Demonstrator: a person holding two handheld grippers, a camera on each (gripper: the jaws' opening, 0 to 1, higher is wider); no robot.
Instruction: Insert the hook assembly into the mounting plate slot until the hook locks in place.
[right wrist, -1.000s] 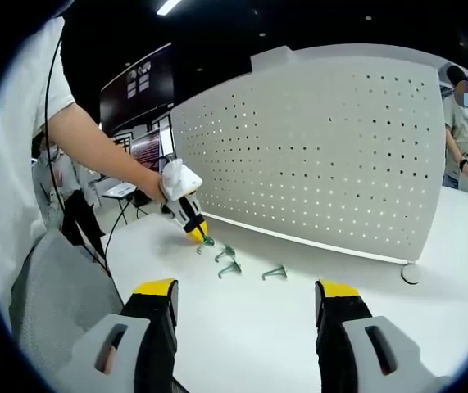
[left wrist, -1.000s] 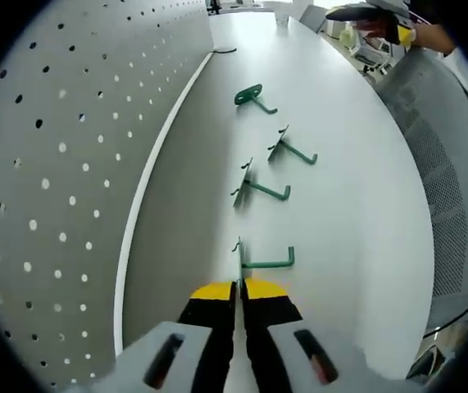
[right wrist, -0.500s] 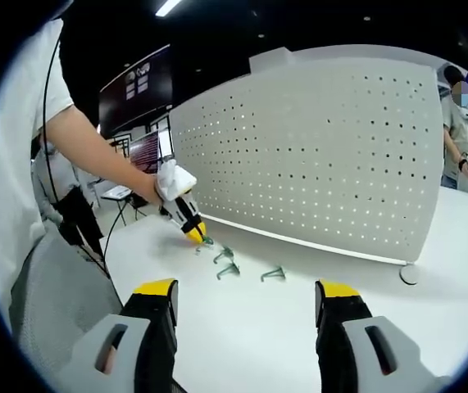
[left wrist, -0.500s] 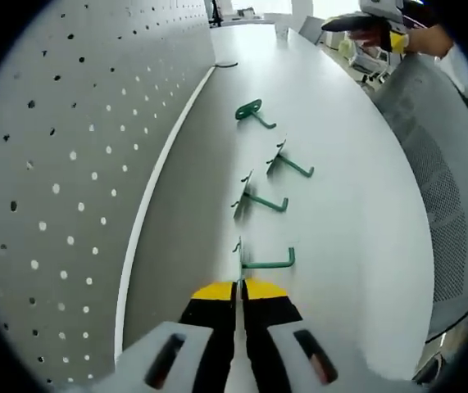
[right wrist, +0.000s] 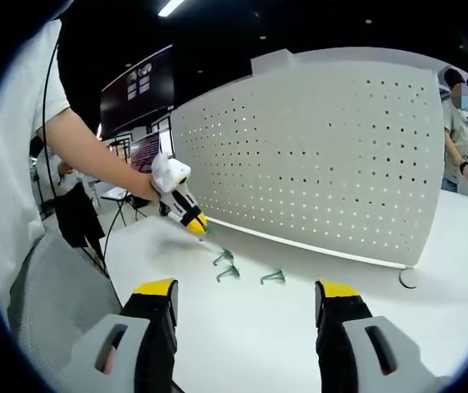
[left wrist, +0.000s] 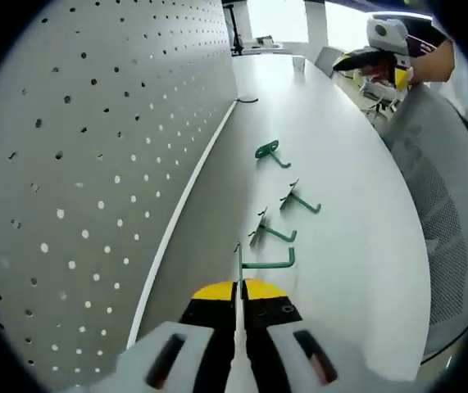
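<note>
Left claw (left wrist: 239, 288) clamped on thin green wire hook (left wrist: 264, 262); right claw (right wrist: 246, 299) apart, beside matte perforated pegboard (right wrist: 315, 155).

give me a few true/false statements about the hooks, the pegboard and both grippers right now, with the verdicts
1. The left gripper is shut on a green hook. True.
2. Three more green hooks lie on the white table. True.
3. The right gripper holds a hook. False: its jaws stand wide apart with nothing between them.
4. A hook already hangs on the pegboard. False: none shows on its perforated face.
5. The hooks are red. False: they are green.
</note>
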